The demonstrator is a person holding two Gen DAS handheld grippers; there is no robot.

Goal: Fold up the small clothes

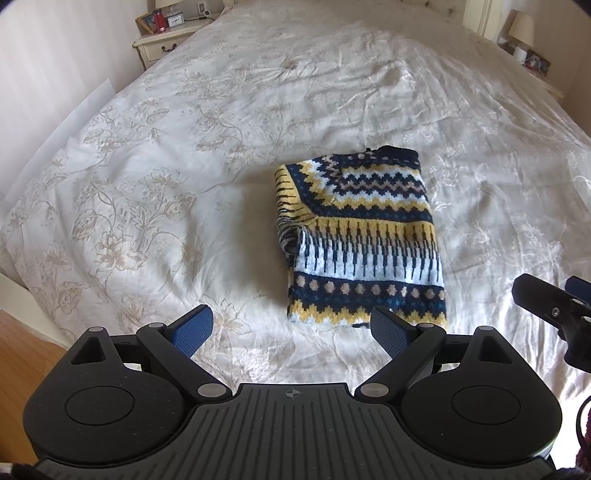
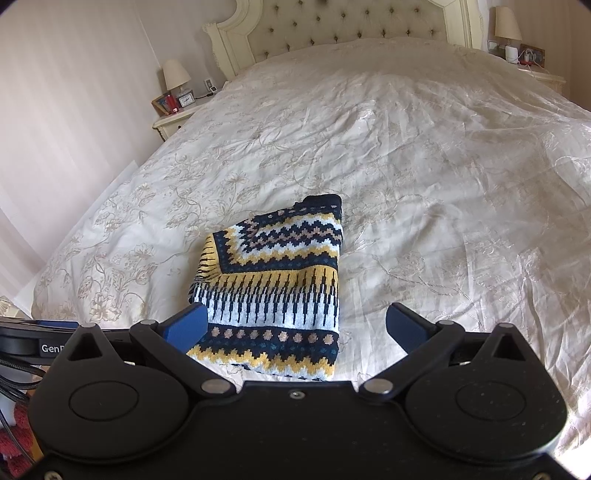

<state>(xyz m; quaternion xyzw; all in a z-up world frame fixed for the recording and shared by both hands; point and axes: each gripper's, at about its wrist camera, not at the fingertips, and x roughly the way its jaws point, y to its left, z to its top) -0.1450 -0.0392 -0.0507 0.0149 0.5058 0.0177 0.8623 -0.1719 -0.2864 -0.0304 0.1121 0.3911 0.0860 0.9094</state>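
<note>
A knitted sweater (image 1: 364, 236) in navy, yellow and white zigzag bands lies folded into a rectangle on the cream floral bedspread (image 1: 166, 192). The same sweater (image 2: 277, 284) fills the lower middle of the right wrist view. My left gripper (image 1: 293, 326) is open just short of the sweater's near edge, nothing between its blue pads. My right gripper (image 2: 297, 326) is open too, hovering over the sweater's near edge with its left pad above the cloth. The right gripper (image 1: 554, 314) also shows at the right edge of the left wrist view.
A nightstand (image 1: 166, 40) with a lamp, a clock and a photo frame stands at the far left of the bed. A tufted headboard (image 2: 351, 26) rises behind, and a second nightstand (image 2: 539, 74) is far right. Wooden floor (image 1: 22, 350) shows at the lower left.
</note>
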